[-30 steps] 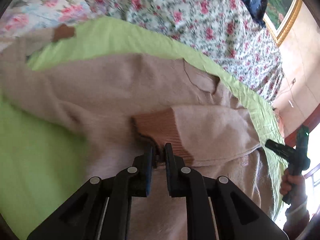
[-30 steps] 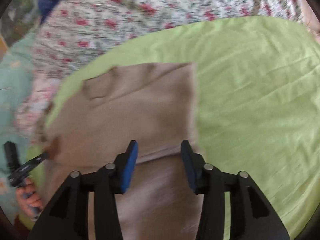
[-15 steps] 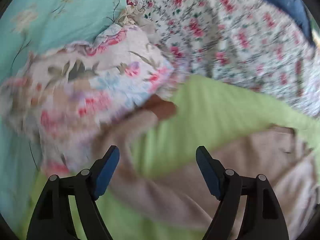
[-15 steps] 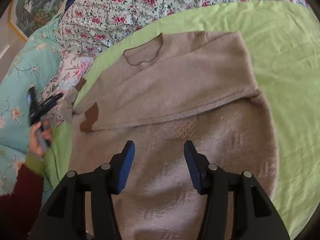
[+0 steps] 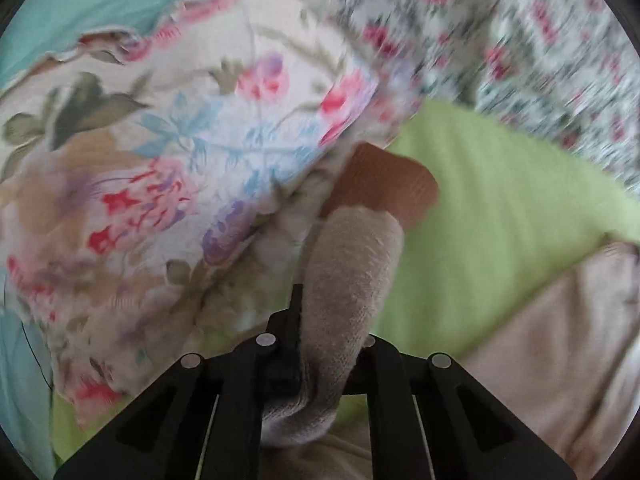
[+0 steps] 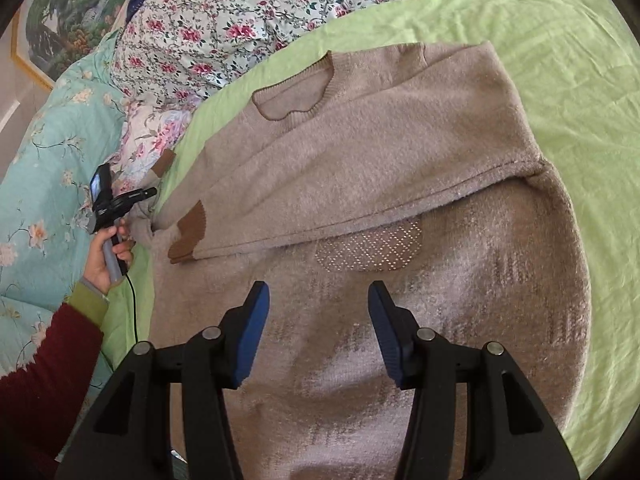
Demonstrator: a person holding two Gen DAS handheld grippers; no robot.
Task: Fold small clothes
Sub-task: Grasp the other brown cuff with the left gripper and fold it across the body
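- The work surface was a lime-green sheet (image 6: 568, 92) spread over a bed, creased but lying flat.
- Behind it lay a white quilt with small red roses (image 6: 248, 12), and to the left a turquoise floral quilt (image 6: 36, 184) with a pale flowered pillow (image 5: 168, 152) resting on it.
- A framed landscape painting (image 6: 52, 28) hung on the wall at the upper left of the right wrist view.
- I could read no brand, label or writing anywhere; the small screen on the left gripper was too tiny to make out.
- The beige knit sweater (image 6: 380, 168) lay front up on the sheet, its right sleeve folded across the chest with the brown cuff (image 6: 188, 236) near the left edge.
- My left gripper (image 5: 324, 312) had its fingers closed tight on the other sleeve (image 5: 348, 276), just short of that sleeve's brown cuff (image 5: 380, 184), beside the pillow.
- My right gripper (image 6: 316, 328) hovered over the sweater's lower body with its jaws spread wide, gripping nothing.
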